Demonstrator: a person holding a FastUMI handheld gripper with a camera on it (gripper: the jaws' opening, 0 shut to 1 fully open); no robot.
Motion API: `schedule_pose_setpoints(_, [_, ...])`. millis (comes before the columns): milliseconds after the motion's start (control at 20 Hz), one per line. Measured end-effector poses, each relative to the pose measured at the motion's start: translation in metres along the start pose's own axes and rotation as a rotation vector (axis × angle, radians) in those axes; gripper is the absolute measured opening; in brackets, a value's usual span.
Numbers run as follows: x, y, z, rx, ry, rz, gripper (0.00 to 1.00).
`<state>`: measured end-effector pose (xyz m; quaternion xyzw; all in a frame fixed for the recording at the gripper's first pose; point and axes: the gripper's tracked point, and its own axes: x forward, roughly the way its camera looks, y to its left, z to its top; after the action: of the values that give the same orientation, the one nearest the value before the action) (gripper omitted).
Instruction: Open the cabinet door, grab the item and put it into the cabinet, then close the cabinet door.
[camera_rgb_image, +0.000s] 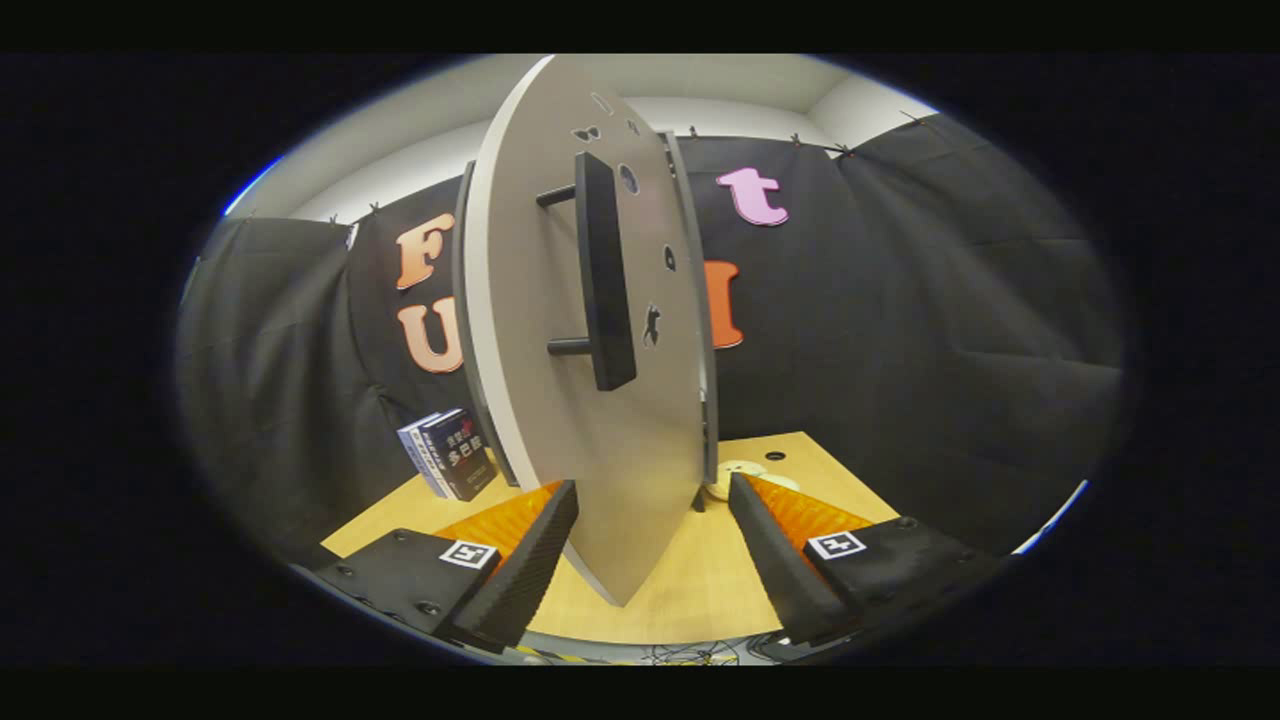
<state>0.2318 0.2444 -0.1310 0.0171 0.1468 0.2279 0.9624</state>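
Observation:
The grey cabinet door (560, 330) stands swung out toward me, close in, its lower part reaching down between my fingers. A black bar handle (605, 270) on two pegs runs upright on its face, above and ahead of the fingers. My gripper (650, 500) is open, fingers spread on either side of the door without pressing on it. The cabinet's edge (700, 330) shows just behind the door on the right. A small cream-coloured item (735, 475) lies on the wooden table (690, 590) just beyond the right finger (775, 545), partly hidden by the door.
Two dark books (450, 455) lean together on the table to the left of the cabinet, against the black cloth wall. A small round hole (775, 456) is in the tabletop behind the cream item. Cables lie below the table's near edge.

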Motion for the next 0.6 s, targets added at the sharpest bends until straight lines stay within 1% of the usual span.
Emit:
schedule_pose_setpoints(100, [0.011,0.020,-0.001,0.003,0.008,0.033,0.98])
schedule_pose_setpoints(300, [0.035,0.049,-0.001,-0.008,0.017,0.061,0.97])
schedule_pose_setpoints(600, [0.094,0.114,-0.010,0.014,0.047,0.123,0.98])
